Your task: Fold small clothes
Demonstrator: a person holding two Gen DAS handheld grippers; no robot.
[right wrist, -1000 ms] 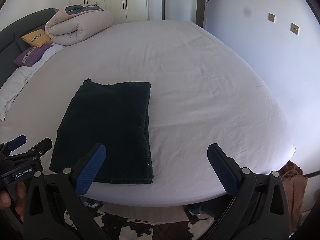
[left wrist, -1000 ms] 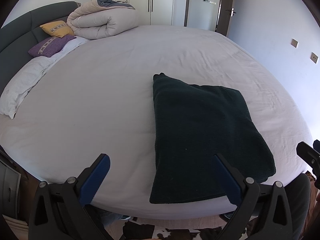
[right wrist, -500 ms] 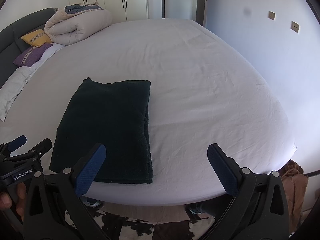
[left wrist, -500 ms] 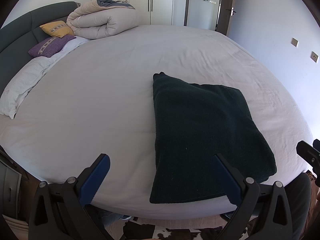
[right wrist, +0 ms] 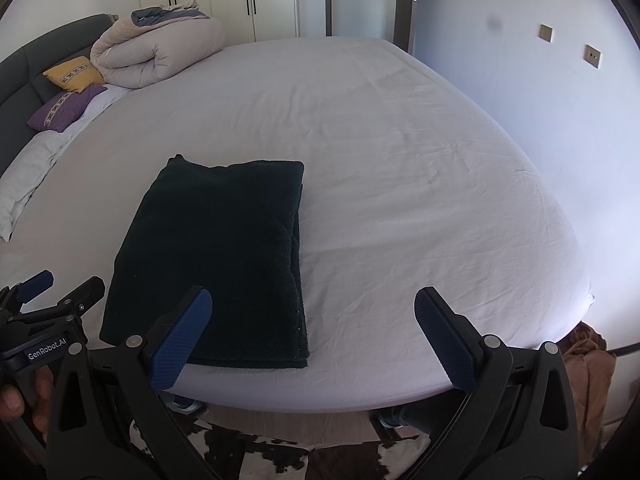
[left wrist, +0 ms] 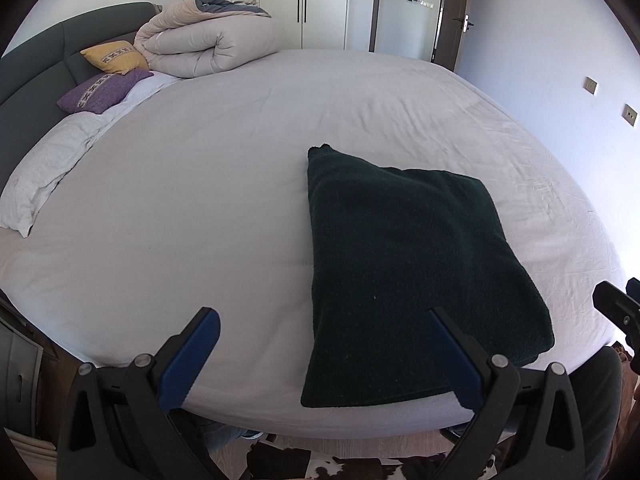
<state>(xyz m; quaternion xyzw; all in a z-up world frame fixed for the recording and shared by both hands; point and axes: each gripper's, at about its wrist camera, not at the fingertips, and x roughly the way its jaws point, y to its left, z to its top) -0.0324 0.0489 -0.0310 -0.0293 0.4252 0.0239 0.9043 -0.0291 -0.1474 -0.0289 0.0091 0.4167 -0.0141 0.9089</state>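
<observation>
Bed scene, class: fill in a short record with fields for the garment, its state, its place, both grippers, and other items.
garment: dark green knitted garment
state: folded into a flat rectangle
place: near edge of white-sheeted bed
left gripper: open, empty
right gripper: open, empty
other items: rolled beige duvet, yellow cushion, purple cushion

Dark green garment [left wrist: 404,280], folded flat
</observation>
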